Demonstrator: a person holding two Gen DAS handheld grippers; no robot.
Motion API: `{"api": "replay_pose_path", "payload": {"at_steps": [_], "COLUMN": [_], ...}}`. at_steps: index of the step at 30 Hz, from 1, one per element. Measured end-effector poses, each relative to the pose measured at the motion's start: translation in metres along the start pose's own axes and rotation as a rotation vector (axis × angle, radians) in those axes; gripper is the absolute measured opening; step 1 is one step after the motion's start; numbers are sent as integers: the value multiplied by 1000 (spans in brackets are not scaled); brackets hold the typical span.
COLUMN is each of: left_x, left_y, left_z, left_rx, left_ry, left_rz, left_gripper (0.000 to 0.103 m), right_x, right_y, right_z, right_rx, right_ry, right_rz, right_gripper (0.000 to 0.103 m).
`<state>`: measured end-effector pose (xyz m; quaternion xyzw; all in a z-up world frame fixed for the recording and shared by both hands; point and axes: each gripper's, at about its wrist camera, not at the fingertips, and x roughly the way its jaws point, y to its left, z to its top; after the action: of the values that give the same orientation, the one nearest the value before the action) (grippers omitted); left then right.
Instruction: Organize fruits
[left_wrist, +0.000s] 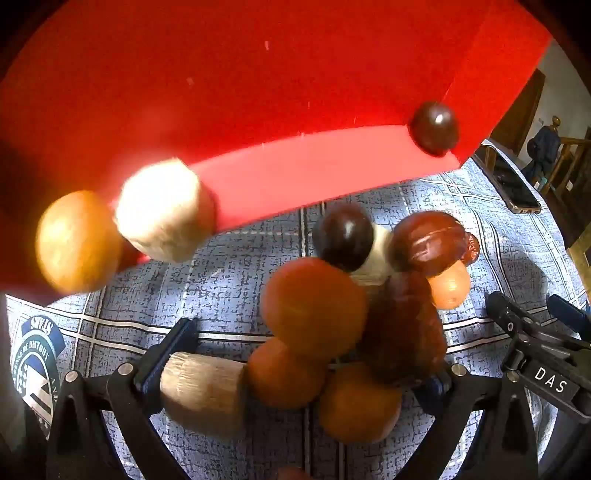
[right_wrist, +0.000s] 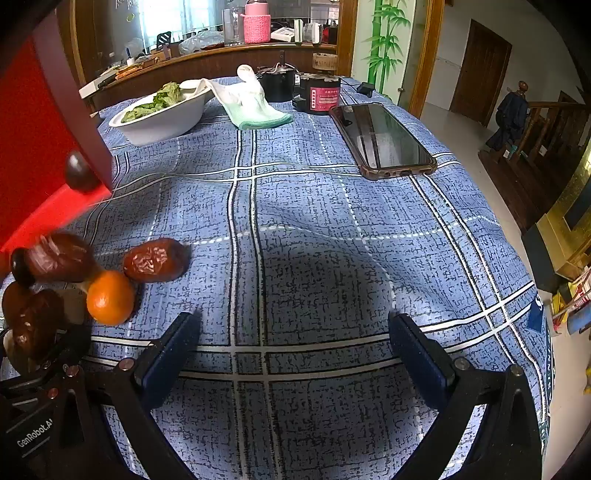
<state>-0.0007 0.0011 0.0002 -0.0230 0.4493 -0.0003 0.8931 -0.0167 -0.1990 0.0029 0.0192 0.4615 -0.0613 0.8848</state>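
Much of the fruit in the left wrist view is motion-blurred: an orange round (left_wrist: 79, 240) and a pale cylinder-shaped piece (left_wrist: 162, 208) smear across the lip of the tilted red box (left_wrist: 258, 92), whose top runs out of frame. One dark round fruit (left_wrist: 435, 127) sits at the box's corner. The left tongs (left_wrist: 306, 354) stand fully released; a blurred heap of orange fruits (left_wrist: 314, 299), a wrinkled red date (left_wrist: 428, 243) and a pale cylinder (left_wrist: 203, 391) overlaps the gap, and contact with the pads cannot be told. That cylinder's long axis runs across the gap.

In the right wrist view the right tongs (right_wrist: 295, 354) are likewise wide apart, holding nothing, above the blue checked cloth of the worktop (right_wrist: 314, 229). A second date (right_wrist: 155, 260) lies lengthwise across the view near the worktop's left edge, just beside an orange (right_wrist: 110, 297). A phone (right_wrist: 384, 140) lies towards the far right corner.
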Motion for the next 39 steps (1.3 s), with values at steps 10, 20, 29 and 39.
{"api": "replay_pose_path", "payload": {"at_steps": [10, 20, 29, 39], "left_x": [-8, -10, -7, -6], "left_y": [3, 8, 11, 8], "left_z": [0, 6, 4, 3], "left_rx": [11, 11, 10, 12], "left_ry": [0, 16, 16, 16], "left_rz": [23, 18, 18, 22], "left_gripper": [103, 103, 103, 103], "right_x": [0, 0, -1, -1], "right_y": [0, 0, -1, 0], "right_z": [0, 0, 0, 0], "right_rx": [0, 0, 5, 0], "right_ry": [0, 0, 0, 0], "right_rz": [0, 0, 4, -1], "right_gripper": [103, 103, 103, 103]}}
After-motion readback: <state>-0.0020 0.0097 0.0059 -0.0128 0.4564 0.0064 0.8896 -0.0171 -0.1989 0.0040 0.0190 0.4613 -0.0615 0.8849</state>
